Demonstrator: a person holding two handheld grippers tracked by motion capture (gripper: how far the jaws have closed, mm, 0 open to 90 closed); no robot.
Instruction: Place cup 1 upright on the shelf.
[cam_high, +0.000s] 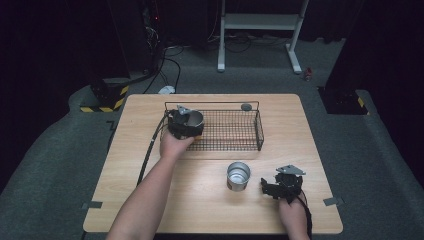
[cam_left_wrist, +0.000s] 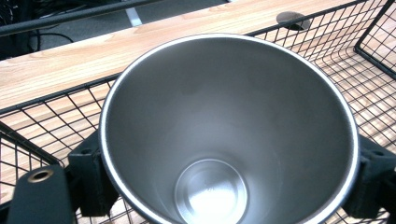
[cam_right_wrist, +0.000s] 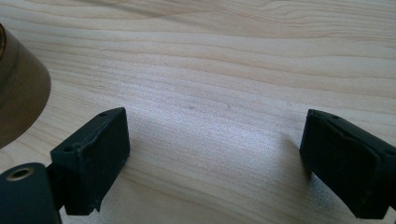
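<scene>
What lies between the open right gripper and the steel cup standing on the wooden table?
Bare wood. In the high view, the right gripper sits beside the standing steel cup with only wooden table between; the right gripper view shows the same.

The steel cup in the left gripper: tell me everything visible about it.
The steel cup is a plain, tapered tumbler of brushed metal with a thin bright rim and a flat round bottom, and it is empty. Its mouth tilts toward the gripper's camera. The left gripper clamps it from both sides, pads pressed on the outer wall below the rim. It sits at the left end of the black wire basket.
</scene>
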